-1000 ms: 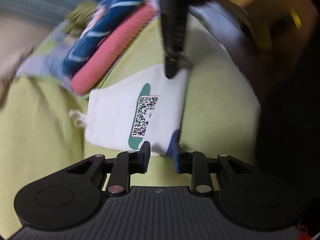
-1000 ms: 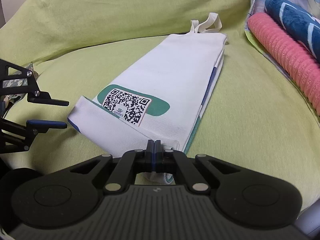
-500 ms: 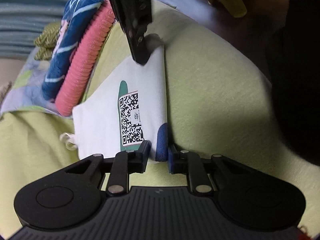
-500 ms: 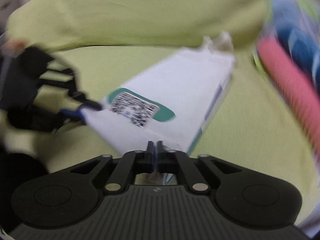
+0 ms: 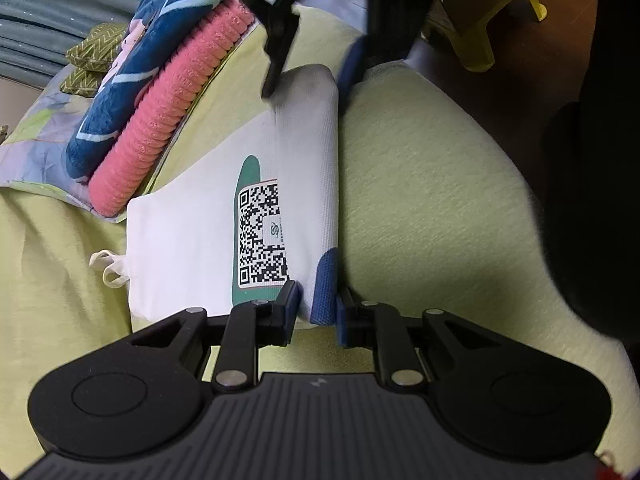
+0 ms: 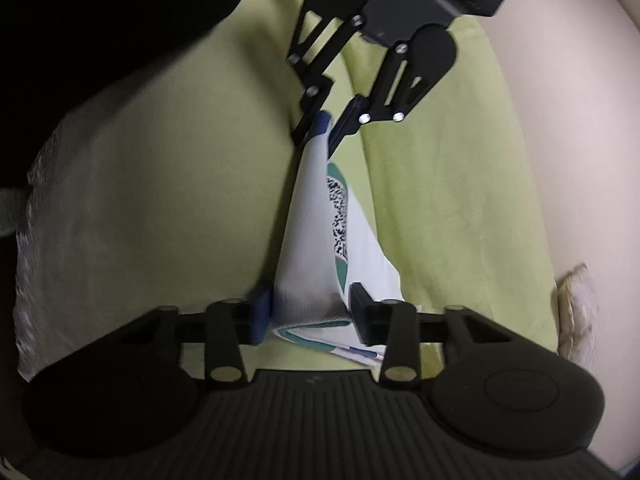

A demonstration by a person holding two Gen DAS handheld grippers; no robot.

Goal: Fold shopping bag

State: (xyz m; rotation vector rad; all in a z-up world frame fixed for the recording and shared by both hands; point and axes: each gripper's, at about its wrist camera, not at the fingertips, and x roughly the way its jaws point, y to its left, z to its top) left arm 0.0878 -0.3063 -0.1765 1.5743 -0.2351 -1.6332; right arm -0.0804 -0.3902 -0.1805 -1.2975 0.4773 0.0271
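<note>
The left tongs (image 5: pixel 316 314) stand partly spread, with the blue-tipped end of the shopping bag's (image 5: pixel 192 240) raised fold between the fingers; contact on both pads cannot be confirmed. The right tongs (image 6: pixel 308 312) are also partly spread, straddling the opposite end of the same fold; the blue pad (image 6: pixel 260 312) lies against the cloth, the dark pad just beside it. Each pair of tongs appears at the far end of the other's view. The white bag, printed with a QR code (image 5: pixel 262 236) on a green oval, lies on a yellow-green sheet (image 5: pixel 420 200). Its handle loops (image 5: pixel 108 268) protrude at the far edge. A pink ribbed roll (image 5: pixel 168 108) and a blue patterned towel (image 5: pixel 132 76) lie beside the bag
</note>
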